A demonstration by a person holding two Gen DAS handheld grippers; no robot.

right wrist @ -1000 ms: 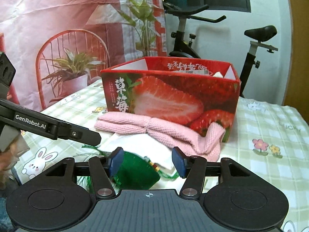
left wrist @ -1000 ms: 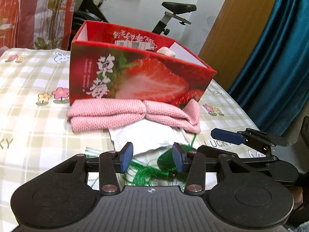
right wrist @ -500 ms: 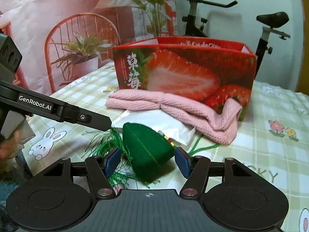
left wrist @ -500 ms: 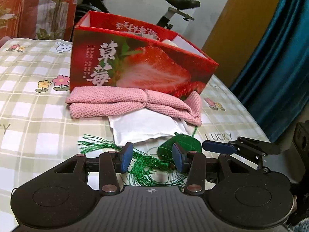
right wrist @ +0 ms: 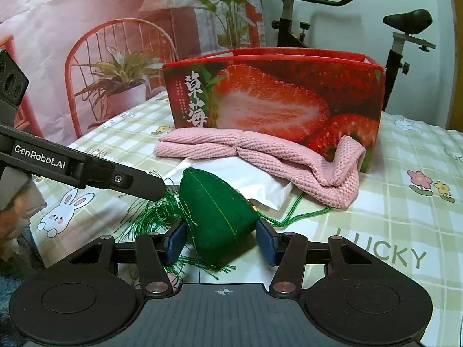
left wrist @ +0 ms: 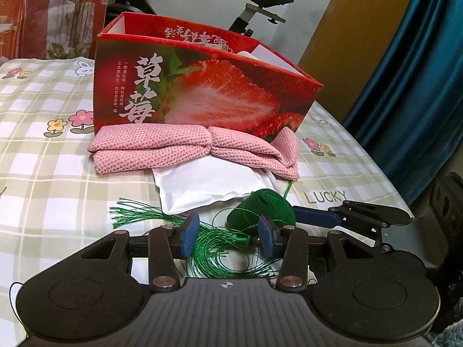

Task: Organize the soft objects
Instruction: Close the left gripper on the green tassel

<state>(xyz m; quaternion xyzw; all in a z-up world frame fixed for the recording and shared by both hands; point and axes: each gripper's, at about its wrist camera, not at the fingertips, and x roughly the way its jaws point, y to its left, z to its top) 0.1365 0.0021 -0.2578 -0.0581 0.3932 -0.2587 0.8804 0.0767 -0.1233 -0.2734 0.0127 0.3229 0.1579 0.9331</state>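
while right claw (right wrist: 221, 241) closes, green cone-shaped felt pouch (right wrist: 215, 214) sits between, seemingly tasselled.

The box (left wrist: 202, 86) stands mid-table (left wrist: 43, 159), with the pink cloth (left wrist: 162, 150) and white pouch (left wrist: 208, 185) packed against its near wall. Bare checked cloth lies open toward the table's left and right edges.

A lived-in home room. An exercise bike (right wrist: 399, 37) stands by the wall beside teal curtains (left wrist: 411, 86). A checked cartoon-print cloth (left wrist: 43, 159) covers the surface, against a printed backdrop (right wrist: 86, 29).
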